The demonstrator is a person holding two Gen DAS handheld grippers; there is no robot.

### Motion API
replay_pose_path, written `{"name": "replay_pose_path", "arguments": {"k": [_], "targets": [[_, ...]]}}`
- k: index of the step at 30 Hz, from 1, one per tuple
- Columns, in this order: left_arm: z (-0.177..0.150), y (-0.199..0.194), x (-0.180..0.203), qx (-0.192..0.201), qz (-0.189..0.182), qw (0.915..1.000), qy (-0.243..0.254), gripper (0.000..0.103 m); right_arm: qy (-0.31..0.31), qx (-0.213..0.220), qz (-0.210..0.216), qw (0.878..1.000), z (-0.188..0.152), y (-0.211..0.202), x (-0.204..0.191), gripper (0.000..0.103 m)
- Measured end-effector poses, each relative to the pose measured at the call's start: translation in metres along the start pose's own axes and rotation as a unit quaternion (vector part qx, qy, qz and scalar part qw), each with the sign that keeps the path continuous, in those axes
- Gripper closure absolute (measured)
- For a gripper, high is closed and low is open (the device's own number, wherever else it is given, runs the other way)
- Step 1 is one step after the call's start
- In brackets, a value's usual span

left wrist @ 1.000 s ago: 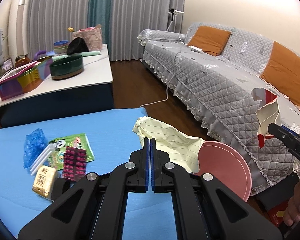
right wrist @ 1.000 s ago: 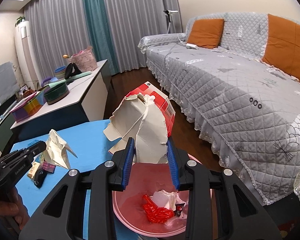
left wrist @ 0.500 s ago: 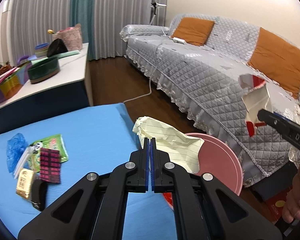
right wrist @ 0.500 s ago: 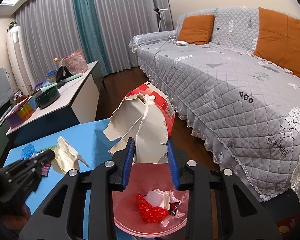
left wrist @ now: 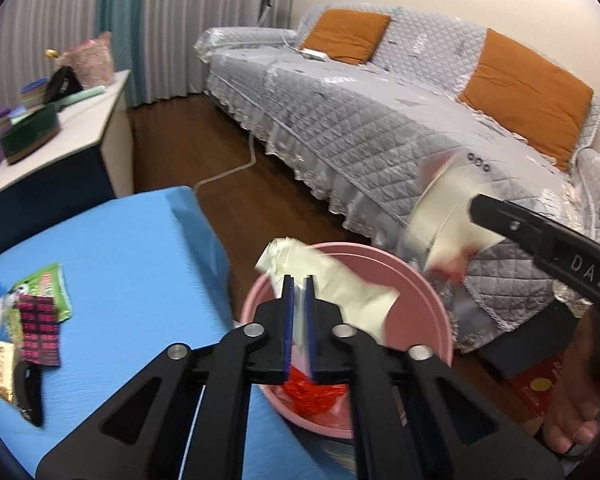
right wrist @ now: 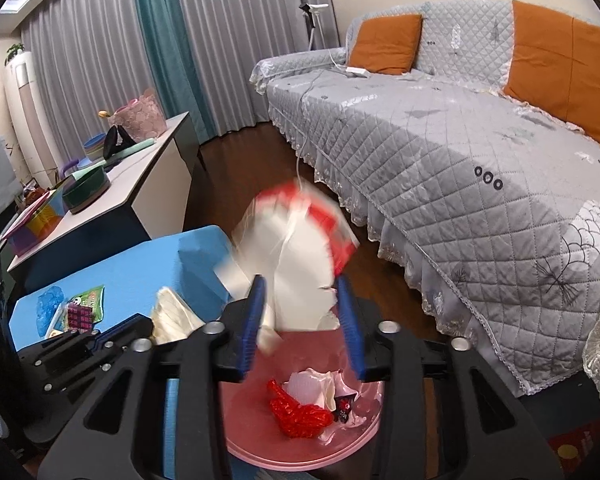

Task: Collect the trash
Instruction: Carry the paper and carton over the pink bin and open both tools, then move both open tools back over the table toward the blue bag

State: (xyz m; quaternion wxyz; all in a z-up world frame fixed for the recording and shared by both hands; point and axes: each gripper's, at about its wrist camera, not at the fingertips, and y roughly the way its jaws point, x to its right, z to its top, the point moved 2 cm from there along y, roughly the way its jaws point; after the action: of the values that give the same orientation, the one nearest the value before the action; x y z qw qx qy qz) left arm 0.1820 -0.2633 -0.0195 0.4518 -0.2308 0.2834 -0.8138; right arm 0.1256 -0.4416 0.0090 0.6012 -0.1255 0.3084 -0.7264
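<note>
Both grippers are hanging over the pink bin [right wrist: 352, 444] beside the blue table [left wrist: 132, 264], and both have just been opening their jaws. The right gripper [right wrist: 300, 320] is letting go of the torn red-and-white carton [right wrist: 300, 248] — the jaws are standing wide, the carton is blurred between them and seems to be slipping down toward the bin. The left gripper [left wrist: 299, 312] is parted only a crack, and the crumpled lined paper [left wrist: 332, 284] is still caught in that narrow gap, most of it draped out over the bin's rim.

To do this drop well, I'd say the left jaws are needing to spread further so the paper falls free rather than clinging to a pad, with both hands kept above the bin's middle — the carton is bulky and could tip over the edge. More wrappers [left wrist: 40, 308] are lying on the table's far corner, not yet collected.
</note>
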Motion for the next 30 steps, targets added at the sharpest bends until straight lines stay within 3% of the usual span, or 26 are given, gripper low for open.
{"name": "replay_pose_path", "arguments": {"k": [1, 2, 10, 19, 25, 30], "targets": [[-0.001, -0.001, 0.000, 0.000, -0.004, 1.0000, 0.001, 0.078, 0.003, 0.002, 0.000, 1.000, 0.000, 0.000, 0.001, 0.045], [0.000, -0.002, 0.001, 0.003, -0.003, 1.0000, 0.003, 0.073, 0.006, 0.002, 0.001, 1.000, 0.000, 0.000, 0.002, 0.045], [-0.003, -0.016, -0.006, 0.010, 0.004, 0.9999, 0.001, 0.073, 0.017, 0.005, 0.011, 1.000, 0.002, 0.000, -0.004, 0.045], [-0.006, -0.061, -0.048, 0.033, 0.029, 0.9988, -0.021, 0.073, -0.006, 0.013, 0.031, 0.999, 0.002, -0.002, -0.039, 0.046], [-0.008, -0.095, -0.091, 0.050, 0.062, 0.9962, -0.037, 0.073, -0.023, 0.015, 0.056, 0.998, -0.002, -0.002, -0.071, 0.053], [-0.006, -0.126, -0.140, 0.064, 0.096, 0.9914, -0.060, 0.073, -0.029, 0.016, 0.083, 0.996, -0.006, 0.000, -0.102, 0.070]]}}
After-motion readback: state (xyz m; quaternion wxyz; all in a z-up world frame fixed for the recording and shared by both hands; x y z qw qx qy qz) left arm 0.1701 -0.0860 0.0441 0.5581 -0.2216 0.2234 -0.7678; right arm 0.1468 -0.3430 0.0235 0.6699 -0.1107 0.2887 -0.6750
